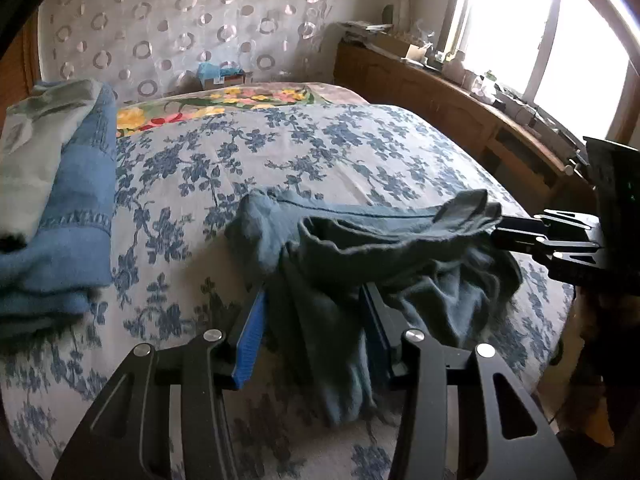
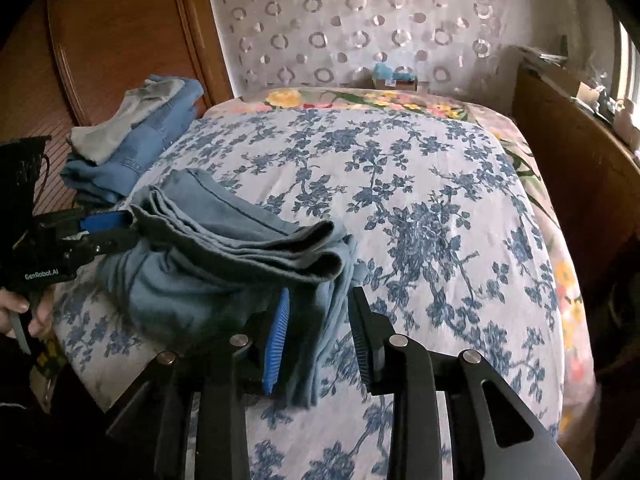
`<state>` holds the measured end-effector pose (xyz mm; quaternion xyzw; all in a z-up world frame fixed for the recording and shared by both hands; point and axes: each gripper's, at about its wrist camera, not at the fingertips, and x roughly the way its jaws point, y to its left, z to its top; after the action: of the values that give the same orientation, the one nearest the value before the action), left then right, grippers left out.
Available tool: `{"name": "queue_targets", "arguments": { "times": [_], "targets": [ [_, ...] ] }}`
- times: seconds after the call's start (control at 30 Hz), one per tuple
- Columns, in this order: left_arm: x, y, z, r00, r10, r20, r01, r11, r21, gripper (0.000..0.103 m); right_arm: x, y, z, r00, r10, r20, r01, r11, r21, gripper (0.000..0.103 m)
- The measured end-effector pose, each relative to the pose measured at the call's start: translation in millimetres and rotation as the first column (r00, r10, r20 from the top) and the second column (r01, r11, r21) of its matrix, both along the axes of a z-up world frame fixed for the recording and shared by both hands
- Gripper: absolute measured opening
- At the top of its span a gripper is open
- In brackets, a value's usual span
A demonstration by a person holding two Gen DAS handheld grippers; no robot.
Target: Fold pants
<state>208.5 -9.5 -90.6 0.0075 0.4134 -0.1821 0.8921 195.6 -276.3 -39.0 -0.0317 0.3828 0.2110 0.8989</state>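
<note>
Grey-blue pants (image 1: 360, 240) lie bunched and partly folded on the near part of the flowered bed cover (image 1: 320, 152). My left gripper (image 1: 316, 320) stands open around their left end, and cloth hangs loosely between its blue pads (image 1: 252, 340). The right gripper (image 1: 516, 232) reaches the pants' far right end. In the right wrist view the pants (image 2: 224, 248) show stacked folded layers. My right gripper (image 2: 320, 336) is open, with a fold of cloth lying against its left pad (image 2: 276, 344) and a gap beside the right finger. The left gripper (image 2: 108, 228) sits at the pants' left end, held by a hand (image 2: 24, 312).
A pile of folded blue and pale clothes (image 1: 60, 220) (image 2: 132, 148) sits at the bed's left side. A cluttered wooden sideboard (image 1: 460, 108) (image 2: 560, 152) runs along the right under a bright window (image 1: 540, 20). A small box (image 1: 222, 74) stands beyond the bed's far end.
</note>
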Motion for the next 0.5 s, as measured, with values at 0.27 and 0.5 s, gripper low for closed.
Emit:
{"name": "queue_targets", "arguments": {
  "times": [0.27, 0.5],
  "targets": [
    [26, -7, -1, 1.000, -0.018, -0.003, 0.019, 0.999, 0.034, 0.047, 37, 13, -4, 1.000, 0.022, -0.002, -0.022, 0.999, -0.048, 0.032],
    [51, -8, -6, 1.000, 0.010, 0.022, -0.012, 0.997, 0.081, 0.047, 67, 14, -8, 1.000, -0.031, 0.001, 0.031, 0.998, -0.048, 0.032]
  ]
}}
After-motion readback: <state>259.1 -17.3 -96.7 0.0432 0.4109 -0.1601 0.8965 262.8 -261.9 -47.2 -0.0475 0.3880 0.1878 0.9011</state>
